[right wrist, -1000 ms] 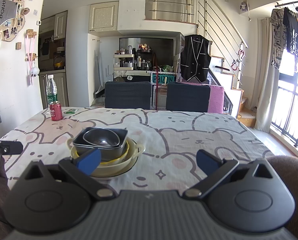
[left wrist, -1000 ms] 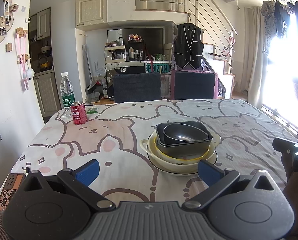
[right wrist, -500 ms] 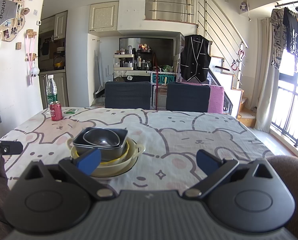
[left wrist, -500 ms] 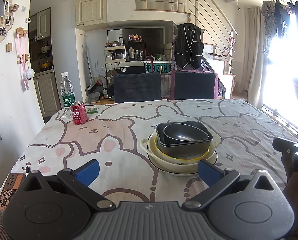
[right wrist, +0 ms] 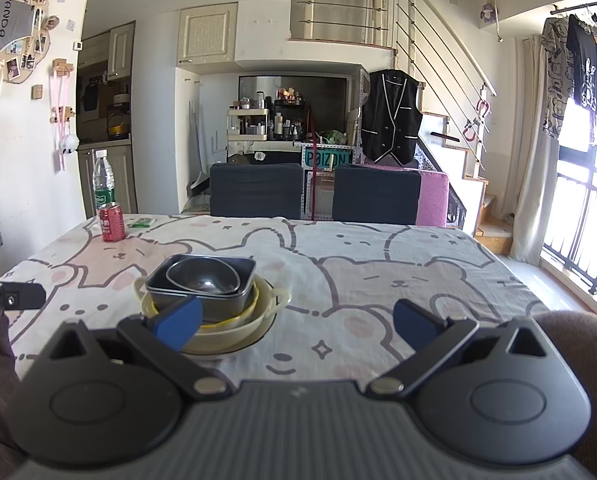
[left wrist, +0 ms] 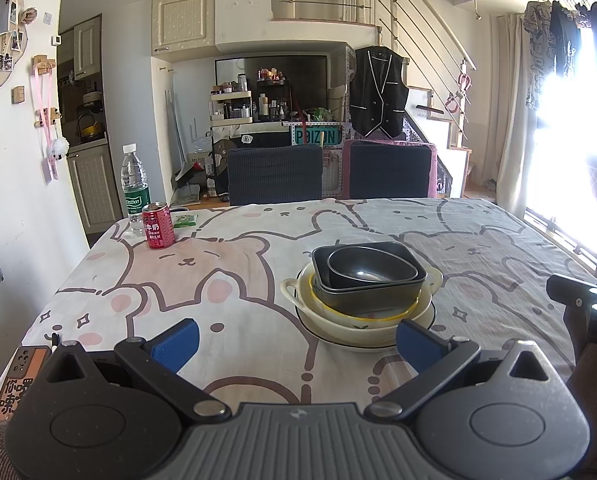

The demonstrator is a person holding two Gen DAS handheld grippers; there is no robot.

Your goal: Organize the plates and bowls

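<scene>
One stack of dishes stands on the bear-print tablecloth. A small dark bowl nests in a dark rectangular bowl, over a yellow-rimmed bowl and a cream two-handled bowl, all on a white plate. My left gripper hovers open at the near table edge, the stack just ahead of its right finger. Further right, my right gripper is open too, with its left fingertip in front of the stack. Neither holds anything.
A red milk can and a water bottle stand at the table's far left corner, a green packet beside them. A phone lies at the near left edge. Two dark chairs stand behind the table.
</scene>
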